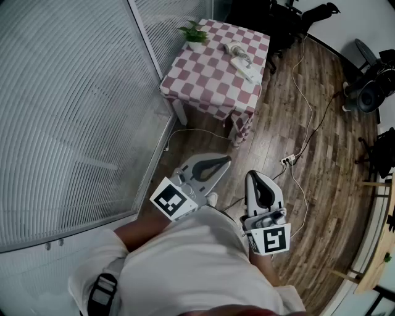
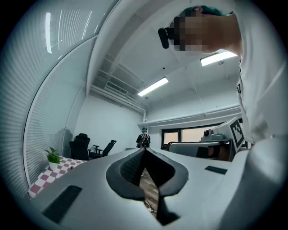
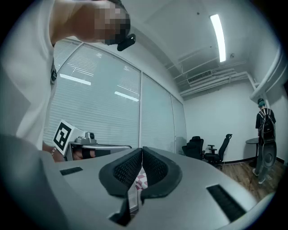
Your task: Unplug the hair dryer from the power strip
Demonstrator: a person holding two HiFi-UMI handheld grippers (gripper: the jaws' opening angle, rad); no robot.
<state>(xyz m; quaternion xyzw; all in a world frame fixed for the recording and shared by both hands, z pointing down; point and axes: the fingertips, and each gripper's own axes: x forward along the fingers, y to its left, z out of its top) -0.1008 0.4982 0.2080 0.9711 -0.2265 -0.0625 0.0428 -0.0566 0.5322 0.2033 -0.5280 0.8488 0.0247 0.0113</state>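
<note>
Left gripper (image 1: 227,160) and right gripper (image 1: 253,176) idling by torso, fingers (image 2: 128,170) pinched together, gripping nothing. Dryer (image 1: 235,48) and strip (image 1: 248,71) lying on table (image 1: 203,80), well beyond the fingertips. Approach stage, I'm guessing: next calls for closing in, opening at the plug.

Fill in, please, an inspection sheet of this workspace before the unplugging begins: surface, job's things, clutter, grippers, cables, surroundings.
Surface: small table under a pink-and-white checked cloth, on a brown wooden plank floor.
Job's things: pale hair dryer and long white power strip lie together on the cloth; the plug is too small to tell.
Clutter: small green potted plant at the table's far corner.
Grippers: left gripper and right gripper shut, empty, well short of the table.
Cables: thin white cable crosses the floor to a white plug block.
Surroundings: glass wall with blinds, black office chairs, standing person.
</note>
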